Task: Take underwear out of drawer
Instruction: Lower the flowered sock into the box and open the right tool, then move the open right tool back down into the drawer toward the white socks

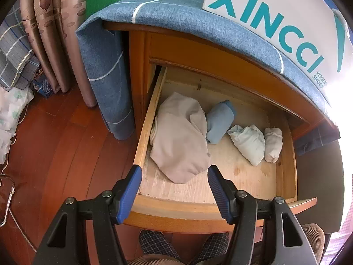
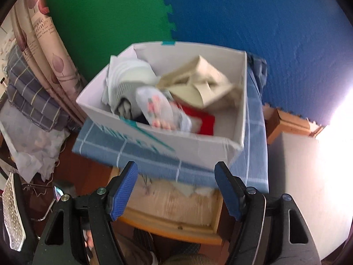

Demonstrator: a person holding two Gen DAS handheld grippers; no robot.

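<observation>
The wooden drawer (image 1: pixel 150 119) stands pulled out. In it lie a large beige garment (image 1: pixel 181 139), a rolled blue piece (image 1: pixel 220 121), a pale blue bundle (image 1: pixel 249 141) and a small white roll (image 1: pixel 273 143). My left gripper (image 1: pixel 174 190) hovers open over the drawer's front left, just short of the beige garment, nothing between its fingers. In the right wrist view my right gripper (image 2: pixel 176 190) is open and empty above the drawer's front, below the white box (image 2: pixel 167 141) on top of the cabinet. A floral light piece (image 2: pixel 158 108) lies in that box among other folded clothes.
A blue checked cloth (image 1: pixel 198 15) covers the cabinet top and hangs down its left side. Curtains (image 1: pixel 50 33) and folded bedding (image 1: pixel 15 55) crowd the left. Wooden floor (image 1: pixel 55 143) lies left of the drawer. A person's checked slippers (image 1: pixel 158 245) show below the drawer front.
</observation>
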